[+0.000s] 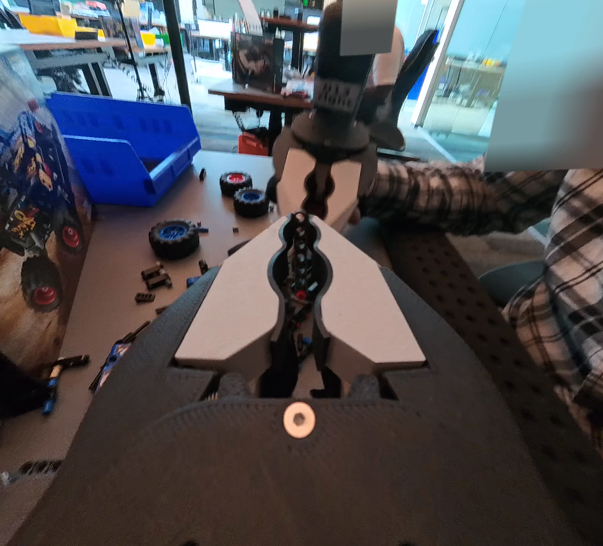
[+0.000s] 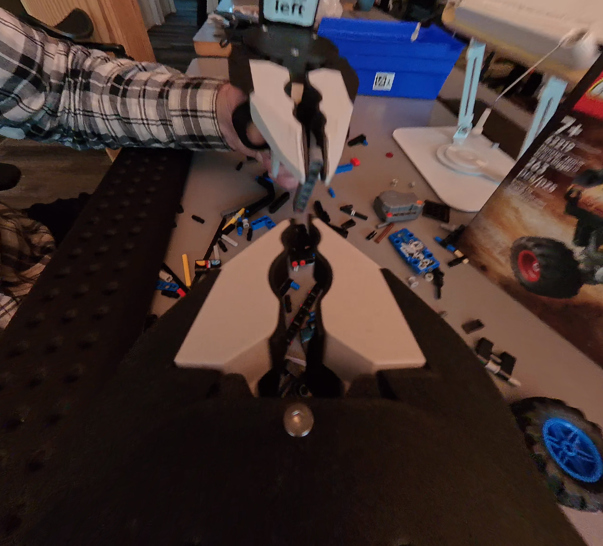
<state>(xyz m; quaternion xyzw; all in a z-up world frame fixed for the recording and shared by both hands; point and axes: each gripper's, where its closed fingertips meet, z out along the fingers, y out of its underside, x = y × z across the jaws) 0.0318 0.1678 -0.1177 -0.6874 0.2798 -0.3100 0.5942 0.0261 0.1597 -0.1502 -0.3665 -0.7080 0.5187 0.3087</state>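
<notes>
My left gripper (image 1: 300, 220) is shut on a black beam with a row of holes (image 1: 300, 249). The beam runs along the slit between the fingers and its end pokes out past the tips. In the right wrist view the left gripper (image 2: 315, 179) hangs above the table with the beam's end (image 2: 305, 195) sticking down from it. My right gripper (image 2: 300, 223) faces it, tip to tip, just below the beam's end. Its fingertips stand a narrow slit apart and I see nothing gripped between them. It also shows in the left wrist view (image 1: 317, 207).
Loose black, blue and yellow parts lie scattered on the grey table (image 2: 365, 171). There are three wheels (image 1: 174, 238) (image 1: 235, 182) (image 1: 251, 202), a blue bin (image 1: 130, 145), a grey motor block (image 2: 396, 205), a blue plate (image 2: 412, 254), a white lamp base (image 2: 456, 164) and a toy box (image 2: 554, 236). Left and right tips are no more than a few centimetres apart.
</notes>
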